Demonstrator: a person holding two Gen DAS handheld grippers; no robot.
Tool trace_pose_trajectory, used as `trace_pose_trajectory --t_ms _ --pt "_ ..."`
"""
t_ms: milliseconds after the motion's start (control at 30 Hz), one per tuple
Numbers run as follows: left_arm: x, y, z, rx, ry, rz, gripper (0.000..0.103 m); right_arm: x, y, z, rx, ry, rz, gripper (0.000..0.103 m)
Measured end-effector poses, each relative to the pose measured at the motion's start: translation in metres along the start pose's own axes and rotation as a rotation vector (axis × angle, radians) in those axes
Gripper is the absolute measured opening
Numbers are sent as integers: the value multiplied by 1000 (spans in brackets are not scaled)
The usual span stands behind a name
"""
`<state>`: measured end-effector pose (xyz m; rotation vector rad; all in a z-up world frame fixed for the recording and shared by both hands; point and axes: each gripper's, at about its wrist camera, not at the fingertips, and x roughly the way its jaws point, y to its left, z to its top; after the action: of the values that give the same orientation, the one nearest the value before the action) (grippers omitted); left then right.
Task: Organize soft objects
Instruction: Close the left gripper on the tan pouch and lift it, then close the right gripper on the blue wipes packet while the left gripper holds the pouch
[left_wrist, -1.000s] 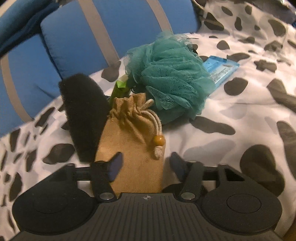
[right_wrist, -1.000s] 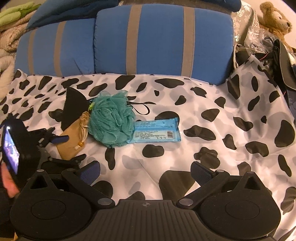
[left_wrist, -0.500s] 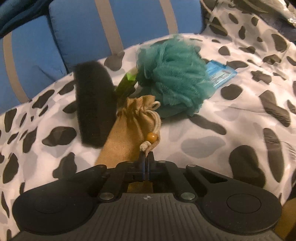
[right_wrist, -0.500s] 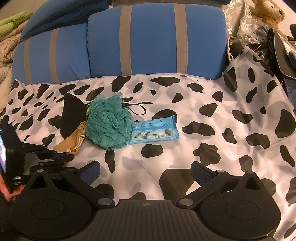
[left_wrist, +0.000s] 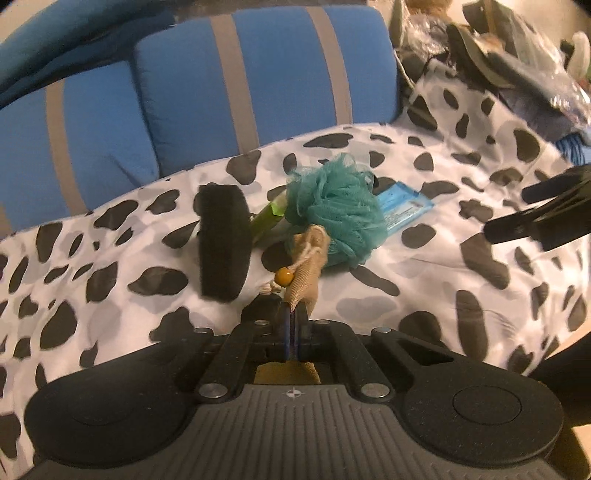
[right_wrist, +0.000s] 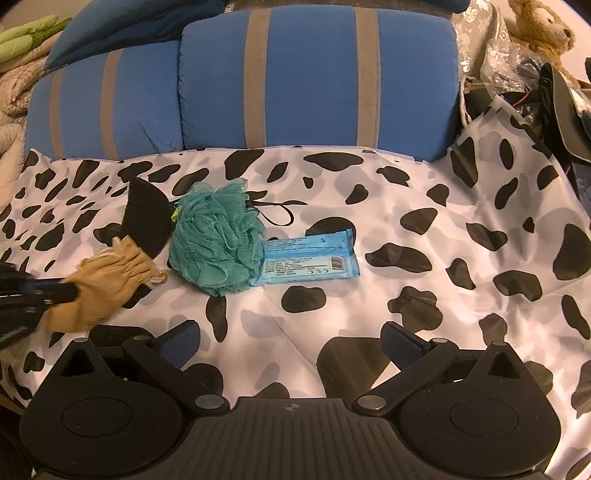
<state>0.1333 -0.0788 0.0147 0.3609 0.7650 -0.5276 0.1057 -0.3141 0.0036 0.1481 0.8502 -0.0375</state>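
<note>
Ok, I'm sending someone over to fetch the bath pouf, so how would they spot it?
Look on the cow-print sheet spread in front of the blue striped cushions. In the small cluster at its left-middle, the bath pouf sits between a black pad and a flat blue wipes packet. It is the only teal, ruffled mesh ball there.

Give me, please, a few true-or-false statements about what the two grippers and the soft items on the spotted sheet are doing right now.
1. The left gripper is shut on the tan drawstring pouch. True.
2. The right gripper holds the teal bath pouf. False: its jaws stand open and empty, and the pouf lies on the spotted sheet.
3. The blue wipes packet lies beside the pouf. True.
4. The black sponge is pinched in the left gripper. False: it rests on the sheet, apart from that gripper.
</note>
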Motion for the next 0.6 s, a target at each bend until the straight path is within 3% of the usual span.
trace_pose_trajectory --t_ms 233,600 --pt "-17 13 -8 -72 -3 -22 2 23 -6 5 -37 17 -38 103" --pt "-19 25 -3 -140 -17 -55 2 71 -21 20 -45 41 2 103"
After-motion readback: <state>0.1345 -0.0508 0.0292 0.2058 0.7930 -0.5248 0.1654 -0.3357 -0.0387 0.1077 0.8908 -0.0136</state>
